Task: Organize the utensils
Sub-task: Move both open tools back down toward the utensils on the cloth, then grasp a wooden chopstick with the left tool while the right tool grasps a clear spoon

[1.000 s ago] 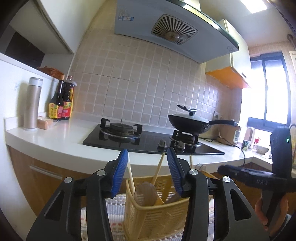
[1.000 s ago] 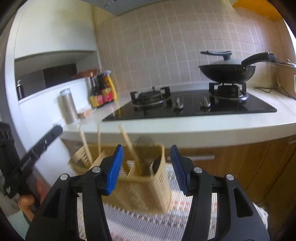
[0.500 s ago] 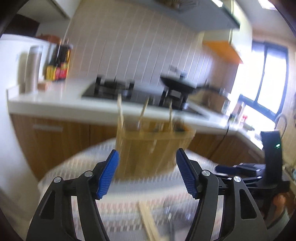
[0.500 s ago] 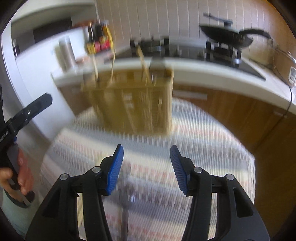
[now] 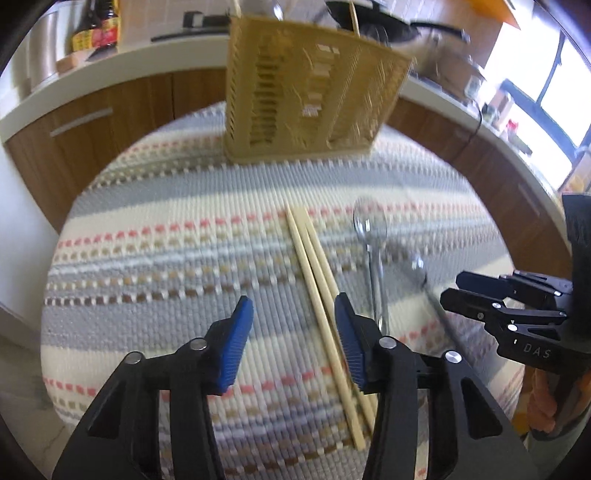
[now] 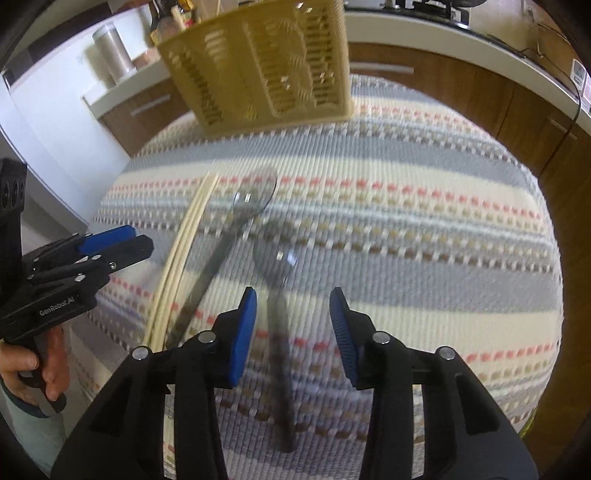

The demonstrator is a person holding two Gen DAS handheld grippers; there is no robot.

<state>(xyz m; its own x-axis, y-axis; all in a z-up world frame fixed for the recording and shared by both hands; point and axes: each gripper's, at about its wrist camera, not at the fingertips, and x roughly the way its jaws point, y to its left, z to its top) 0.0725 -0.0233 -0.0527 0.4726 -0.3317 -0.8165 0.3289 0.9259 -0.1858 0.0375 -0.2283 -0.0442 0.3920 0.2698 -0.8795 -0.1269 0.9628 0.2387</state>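
Observation:
A tan slotted utensil basket (image 5: 310, 92) stands at the far side of a round table under a striped cloth (image 5: 166, 258); it also shows in the right wrist view (image 6: 266, 62). A pair of wooden chopsticks (image 5: 317, 288) (image 6: 184, 251) and two metal spoons (image 5: 373, 258) (image 6: 273, 266) lie on the cloth. My left gripper (image 5: 293, 332) is open above the chopsticks. My right gripper (image 6: 293, 321) is open above the nearer spoon's handle. Each gripper shows at the other view's edge.
Behind the table runs a white counter (image 5: 110, 66) with wooden cabinets (image 5: 122, 107), sauce bottles (image 5: 98, 29), a steel flask (image 6: 110, 55) and a wok (image 5: 388, 22). A window (image 5: 561, 92) is at the right.
Both cameras have tilted down from the kitchen wall to the tabletop. The chopsticks and spoons have come into view below the open jaws. Both grippers stay open.

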